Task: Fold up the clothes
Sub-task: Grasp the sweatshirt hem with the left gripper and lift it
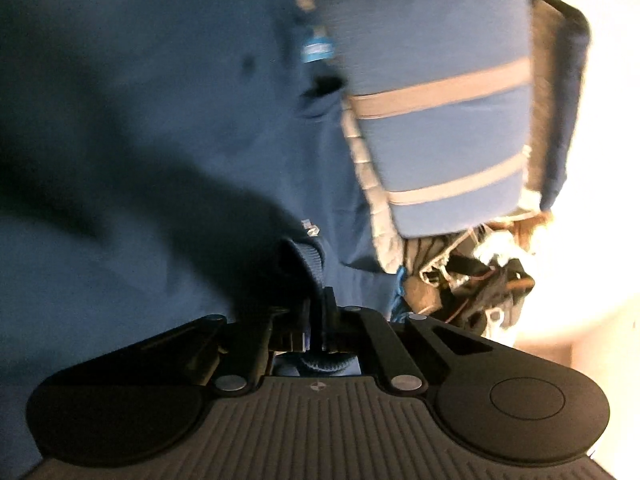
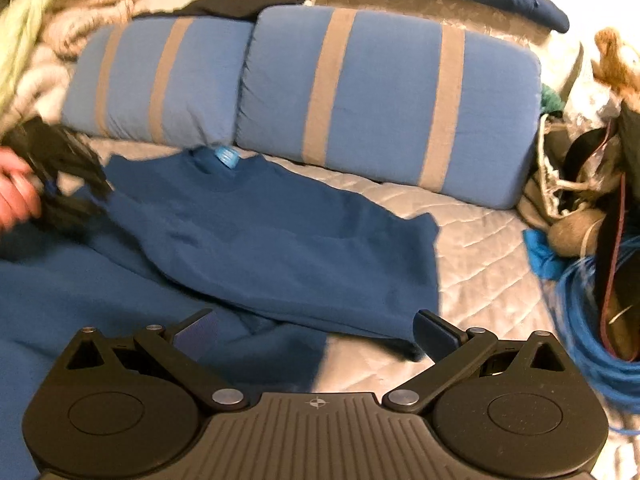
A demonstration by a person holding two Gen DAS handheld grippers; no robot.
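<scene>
Left gripper [image 1: 316, 320]: jaws are drawn together on a ribbed edge of the blue sweater [image 1: 160, 140]; the cloth is pinched between the pads and bunched just behind them; in the right wrist view this gripper [image 2: 102, 190] is seen far to the left, gripped by a hand [image 2: 16, 196], with the sweater's left edge drawn up to it

Right gripper [image 2: 316, 332]: jaws are spread wide; nothing is held; the left finger lies over blue cloth, the right finger [image 2: 434, 334] is set just beside the sweater's near right corner, above the quilt

Blue sweater: spread flat on the grey quilted bed cover [image 2: 480, 248] directly ahead of the right gripper; its neck, marked by a light blue label [image 2: 226, 157], is turned away from the gripper toward the pillows

Striped pillows [image 2: 384, 100]: two blue pillows with grey bands are lined up beyond the sweater; touching side by side

Clutter: a blue coiled cable [image 2: 588, 332] is seen to the right of the right gripper; folded pale knitwear [image 2: 52, 40] is piled far left
</scene>
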